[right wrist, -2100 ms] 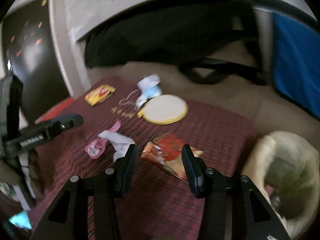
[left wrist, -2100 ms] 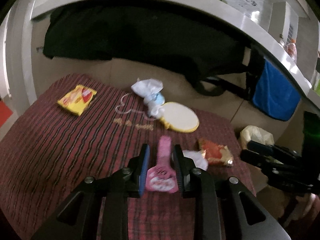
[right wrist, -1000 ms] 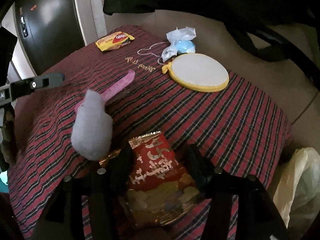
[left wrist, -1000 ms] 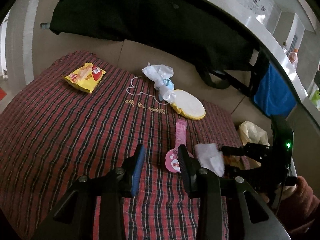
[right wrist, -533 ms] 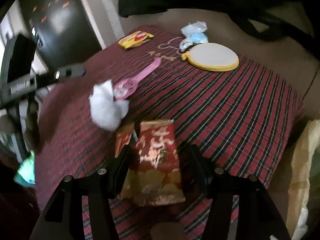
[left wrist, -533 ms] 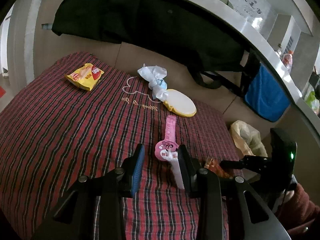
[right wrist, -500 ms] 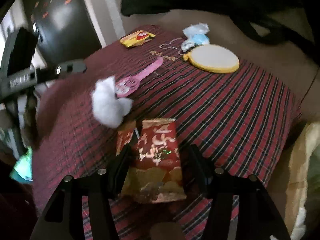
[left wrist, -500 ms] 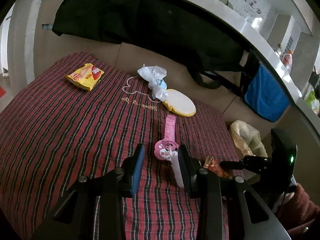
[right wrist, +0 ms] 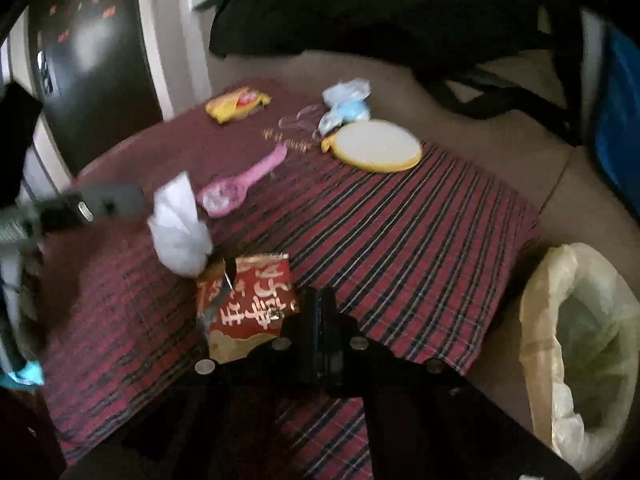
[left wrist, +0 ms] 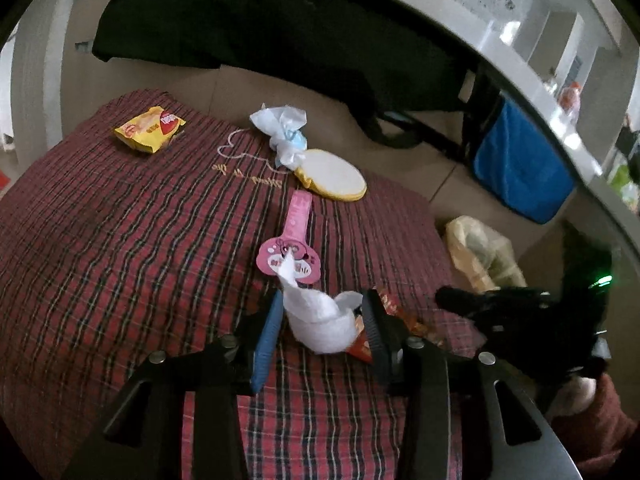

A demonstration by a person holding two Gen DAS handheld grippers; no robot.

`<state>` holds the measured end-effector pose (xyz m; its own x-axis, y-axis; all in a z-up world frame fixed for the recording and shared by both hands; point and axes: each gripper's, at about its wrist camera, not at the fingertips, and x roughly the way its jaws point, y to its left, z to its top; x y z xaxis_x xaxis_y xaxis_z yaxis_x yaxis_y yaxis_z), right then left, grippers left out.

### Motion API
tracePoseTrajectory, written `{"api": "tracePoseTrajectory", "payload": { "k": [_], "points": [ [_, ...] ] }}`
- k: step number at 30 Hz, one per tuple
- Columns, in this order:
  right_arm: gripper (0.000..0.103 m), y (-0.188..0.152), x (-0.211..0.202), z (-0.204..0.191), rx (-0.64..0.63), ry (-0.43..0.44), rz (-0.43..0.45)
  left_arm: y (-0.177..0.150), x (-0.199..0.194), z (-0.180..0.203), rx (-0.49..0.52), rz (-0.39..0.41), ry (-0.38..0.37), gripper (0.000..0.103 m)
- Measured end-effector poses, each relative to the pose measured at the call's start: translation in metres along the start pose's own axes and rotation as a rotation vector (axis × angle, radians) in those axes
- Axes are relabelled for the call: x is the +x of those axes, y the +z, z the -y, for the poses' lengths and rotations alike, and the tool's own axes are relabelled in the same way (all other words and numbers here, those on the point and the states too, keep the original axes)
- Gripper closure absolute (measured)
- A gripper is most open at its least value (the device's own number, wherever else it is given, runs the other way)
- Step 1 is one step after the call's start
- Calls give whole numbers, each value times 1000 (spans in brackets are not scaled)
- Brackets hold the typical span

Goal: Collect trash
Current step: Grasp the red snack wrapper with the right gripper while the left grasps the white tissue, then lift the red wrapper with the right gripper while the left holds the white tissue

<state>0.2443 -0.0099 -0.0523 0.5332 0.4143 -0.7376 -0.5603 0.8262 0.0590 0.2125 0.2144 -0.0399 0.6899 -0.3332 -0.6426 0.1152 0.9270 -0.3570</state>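
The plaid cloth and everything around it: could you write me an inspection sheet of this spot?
Surface: red plaid cloth over a low table.
Job's things: white tissue; red snack wrapper; yellow snack packet; crumpled white-and-blue wrapper; lined bin beside the table.
Clutter: pink toy; round yellow-rimmed mirror.
Grippers: left gripper, jaws just opening, tissue between them, grip unclear; right gripper, just snapped shut at the wrapper's edge, hold unclear.
Cables: nothing seen.
Surroundings: black bag, blue cloth.
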Motion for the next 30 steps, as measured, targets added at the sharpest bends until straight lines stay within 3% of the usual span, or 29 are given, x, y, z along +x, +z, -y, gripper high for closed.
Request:
{"api": "tracePoseTrajectory", "payload": {
  "k": [4, 6, 7, 9, 12, 15, 23, 30],
  "points": [
    [96, -7, -3, 6, 32, 53, 8, -4, 19, -1, -49, -66, 25, 55],
    [71, -11, -2, 10, 42, 48, 8, -5, 28, -2, -65, -92, 37, 55],
    [68, -14, -3, 11, 48, 55, 11, -6, 33, -2, -77, -100, 40, 55],
    [68, -17, -6, 10, 50, 89, 17, -7, 36, -4, -107, -102, 36, 57],
    [67, -22, -8, 2, 26, 103, 12, -5, 34, -8, -143, -97, 22, 87],
    [66, -22, -2, -5, 11, 98, -1, -1, 21, -6, -109, -43, 31, 93],
    [60, -15, 28, -12, 109, 135, -83, 15, -18, -26, -88, 76, 110, 93],
    [33, -13, 44, -61, -89, -27, -156, 19, -26, -56, -158, 89, 131, 93]
  ]
}}
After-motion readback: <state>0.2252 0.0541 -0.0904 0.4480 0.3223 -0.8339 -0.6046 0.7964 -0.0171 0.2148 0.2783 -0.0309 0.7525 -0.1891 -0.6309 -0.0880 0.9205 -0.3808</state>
